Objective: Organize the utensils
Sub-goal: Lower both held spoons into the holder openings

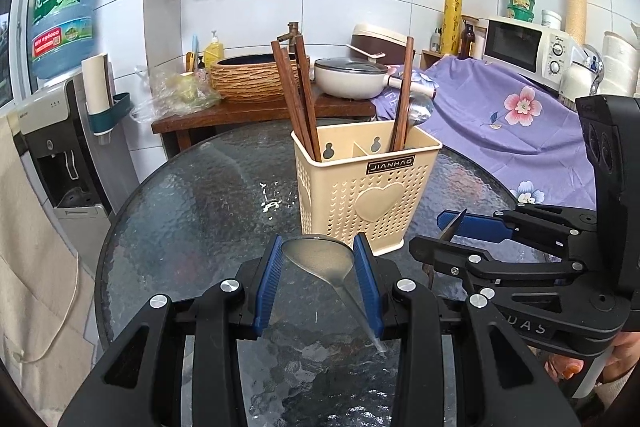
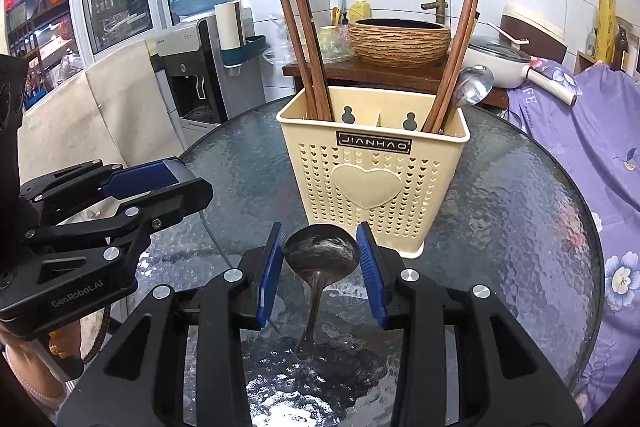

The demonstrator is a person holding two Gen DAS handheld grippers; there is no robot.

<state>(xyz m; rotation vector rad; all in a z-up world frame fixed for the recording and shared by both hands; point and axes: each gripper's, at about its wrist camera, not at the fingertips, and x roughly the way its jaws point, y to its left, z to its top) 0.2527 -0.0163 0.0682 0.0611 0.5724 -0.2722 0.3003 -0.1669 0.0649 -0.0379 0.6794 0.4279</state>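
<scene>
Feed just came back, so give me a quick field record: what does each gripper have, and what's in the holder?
left gripper: jaws closed on pale spoon, by its bowl
right gripper: jaws closed on dark spoon, by its bowl
holder: upright on glass table, just ahead of both grippers
view-left compartment: chopstick bundle
view-right compartment: chopstick pair and steel spoon

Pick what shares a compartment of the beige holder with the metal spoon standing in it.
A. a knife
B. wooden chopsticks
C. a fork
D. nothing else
B: in the right wrist view the spoon leans out of the right-hand compartment of the holder, right beside a pair of wooden chopsticks. No fork or knife shows in it.
</scene>
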